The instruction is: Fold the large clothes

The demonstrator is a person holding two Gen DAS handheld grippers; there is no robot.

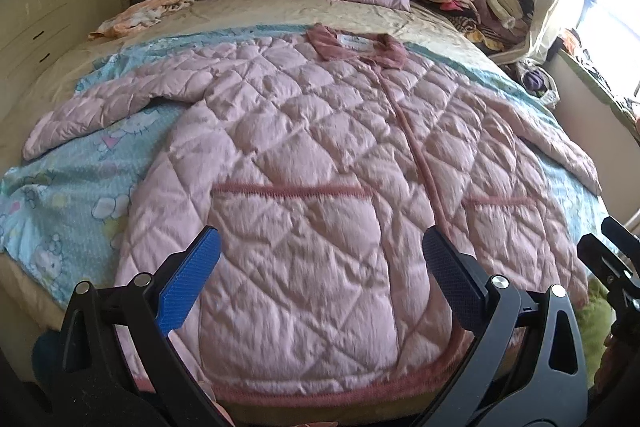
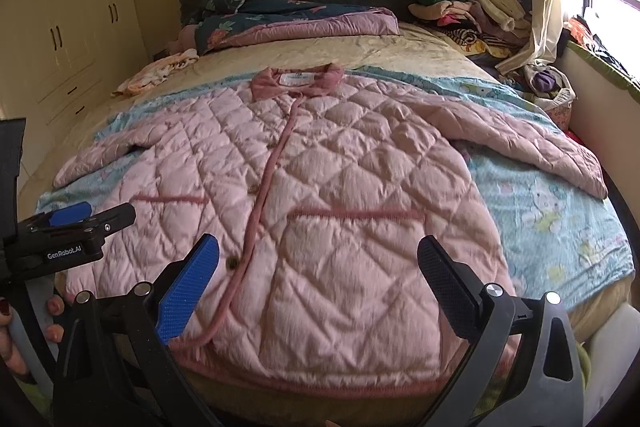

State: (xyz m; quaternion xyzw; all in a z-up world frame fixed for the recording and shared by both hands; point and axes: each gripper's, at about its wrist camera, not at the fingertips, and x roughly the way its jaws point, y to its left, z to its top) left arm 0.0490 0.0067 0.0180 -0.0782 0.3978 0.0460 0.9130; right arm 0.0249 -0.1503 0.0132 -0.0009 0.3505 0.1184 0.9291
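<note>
We found the jacket spread front-up on the blue sheet across the bed, collar toward the headboard, hem toward us at the near edge. Its long axis ran hem to collar, straight away from both cameras; the 2 sleeves angled out and down to either side.

Left to right: left sleeve lay flat on the sheet, cuff well apart from the body. Left gripper hovered above the hem with jaws spread wide, holding nothing. Right gripper was likewise wide and empty, over the right pocket. Right sleeve reached near the bed's right side.

Risks, as we judged them:
- Thick quilting may resist a crease and spring back.
- A pinch could catch the sheet with the jacket, dragging both.
- The hem overhung the near edge; a pull toward us might slide the jacket off.
- The smooth fabric looked liable to slip from the pads.
</note>
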